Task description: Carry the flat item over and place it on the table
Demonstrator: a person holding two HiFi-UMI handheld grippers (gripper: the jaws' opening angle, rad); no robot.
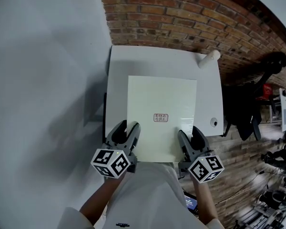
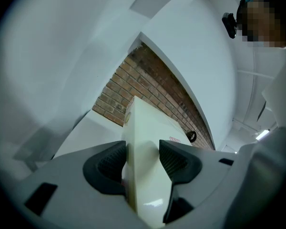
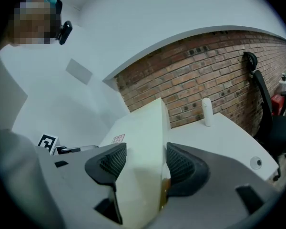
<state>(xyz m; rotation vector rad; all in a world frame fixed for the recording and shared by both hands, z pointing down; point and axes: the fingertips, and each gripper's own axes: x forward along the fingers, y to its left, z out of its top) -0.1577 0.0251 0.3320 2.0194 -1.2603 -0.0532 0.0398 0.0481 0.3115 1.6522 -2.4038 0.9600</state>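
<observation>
The left gripper and the right gripper each pinch the near edge of the flat panel, one close to each near corner. Each gripper's own view shows its jaws set against the panel's top and bottom faces, with the slab filling the gap between them.

Judging by how level it stays when held at one edge only, the panel is stiff and probably light, perhaps foam or thin board. Its faces look smooth and faintly glossy, so it could slide in the ribbed pads if tilted steeply. A two-point hold on one edge, well apart, seems the sensible way to take it, since it stops the panel twisting.

The panel is pale cream, square-cornered and fairly thick at the edge. It carries a small label with red print just ahead of the grippers, between them.

Ahead of and beneath the jaws, the panel stretches out over the white table. I cannot tell whether its far edge rests on the tabletop or floats above it.

Ahead and right of the right gripper, a white cylinder stands at the table's far corner. A brick wall lies beyond it.
</observation>
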